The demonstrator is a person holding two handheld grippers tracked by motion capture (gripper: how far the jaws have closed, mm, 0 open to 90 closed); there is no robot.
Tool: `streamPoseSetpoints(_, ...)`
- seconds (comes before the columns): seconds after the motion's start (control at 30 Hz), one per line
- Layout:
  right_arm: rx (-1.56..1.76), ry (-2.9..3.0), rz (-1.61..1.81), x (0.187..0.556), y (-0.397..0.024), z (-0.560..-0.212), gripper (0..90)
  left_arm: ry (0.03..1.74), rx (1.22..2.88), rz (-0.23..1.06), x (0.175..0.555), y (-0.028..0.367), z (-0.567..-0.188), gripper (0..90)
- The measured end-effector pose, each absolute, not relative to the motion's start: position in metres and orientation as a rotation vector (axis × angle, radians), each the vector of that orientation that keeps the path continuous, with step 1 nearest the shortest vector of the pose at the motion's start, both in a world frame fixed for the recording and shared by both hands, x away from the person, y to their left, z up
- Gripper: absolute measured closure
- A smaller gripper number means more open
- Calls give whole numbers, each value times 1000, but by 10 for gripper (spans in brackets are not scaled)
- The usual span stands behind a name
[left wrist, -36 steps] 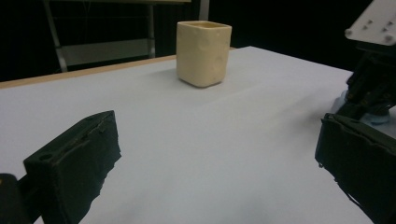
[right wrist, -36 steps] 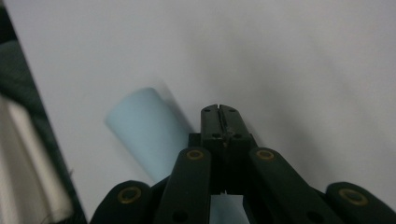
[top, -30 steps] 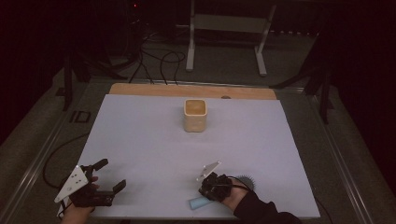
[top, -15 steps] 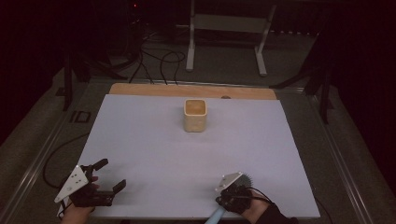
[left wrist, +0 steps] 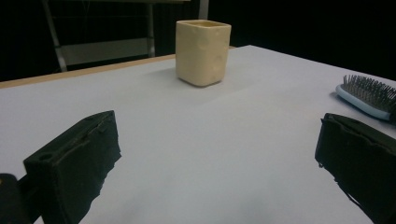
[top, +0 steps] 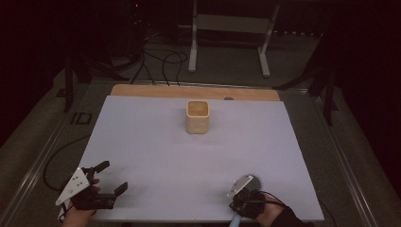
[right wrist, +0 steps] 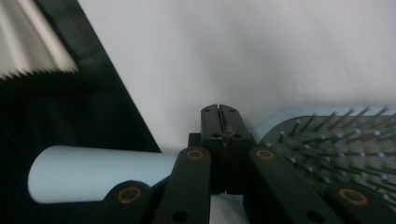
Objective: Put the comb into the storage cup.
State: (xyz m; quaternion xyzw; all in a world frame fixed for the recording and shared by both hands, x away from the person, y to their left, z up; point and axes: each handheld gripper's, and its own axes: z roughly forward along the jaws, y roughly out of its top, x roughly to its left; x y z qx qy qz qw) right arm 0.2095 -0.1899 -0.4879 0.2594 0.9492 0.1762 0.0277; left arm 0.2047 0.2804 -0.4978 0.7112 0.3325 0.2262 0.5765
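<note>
A cream square cup stands upright at the far middle of the white mat, and the left gripper view has it ahead. My left gripper rests at the near left with its jaws wide apart and nothing between them. My right gripper is at the near right edge, shut on a light blue hairbrush. In the right gripper view the jaws meet at the brush's neck, its handle to the left and its bristled head to the right. The brush head also shows in the left gripper view.
A wooden strip runs along the mat's far edge. Beyond the table stand a metal frame and loose cables on the dark floor. A person's hands hold both grippers at the near edge.
My right gripper has moved to the right and closer to the table's near edge, carrying the hairbrush along. The left gripper and the cup have stayed put.
</note>
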Motion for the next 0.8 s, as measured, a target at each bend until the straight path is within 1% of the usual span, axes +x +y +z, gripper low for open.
streamPoseSetpoints(0.37, 867, 2900, 494, 216, -232, -487, 899, 780, 1668, 524, 206, 279, -499, 0)
streamPoseSetpoints(0.57, 927, 2881, 553, 203, -236, -478, 899, 781, 1670, 524, 206, 279, -499, 0)
streamPoseSetpoints(0.8, 991, 2867, 572, 195, -241, -483, 900, 779, 1670, 526, 206, 279, -499, 0)
